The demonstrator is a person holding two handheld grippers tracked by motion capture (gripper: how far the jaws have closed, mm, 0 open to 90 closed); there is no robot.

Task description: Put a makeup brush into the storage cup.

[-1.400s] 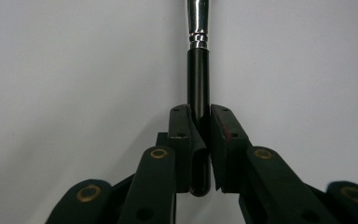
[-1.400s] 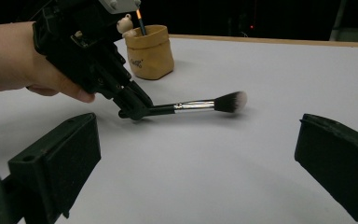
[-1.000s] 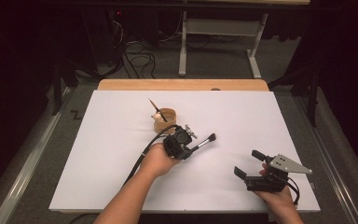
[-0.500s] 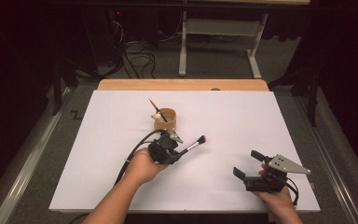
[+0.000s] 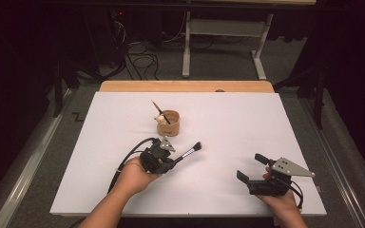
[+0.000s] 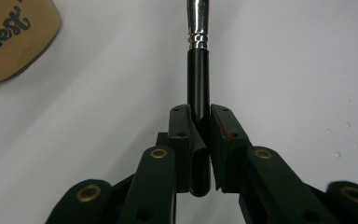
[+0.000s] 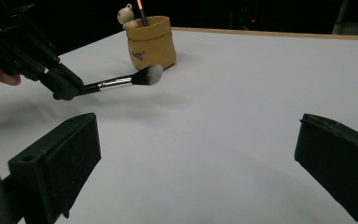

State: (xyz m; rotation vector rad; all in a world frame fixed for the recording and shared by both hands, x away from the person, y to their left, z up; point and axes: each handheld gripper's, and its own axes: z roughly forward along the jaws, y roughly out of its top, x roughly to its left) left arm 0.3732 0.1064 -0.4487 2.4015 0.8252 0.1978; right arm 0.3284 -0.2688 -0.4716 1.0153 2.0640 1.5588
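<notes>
Cut off by the top edge of the left gripper view: the head of the makeup brush [image 6: 198,56], only black handle and silver ferrule showing. Handle's near end buried between the pads of the left gripper [image 6: 200,154]. Tan holder [image 6: 9,37] clipped at the far left corner, its lettering only partly readable. Lower shaft of the pencil [image 7: 141,9] hidden inside that holder.
</notes>
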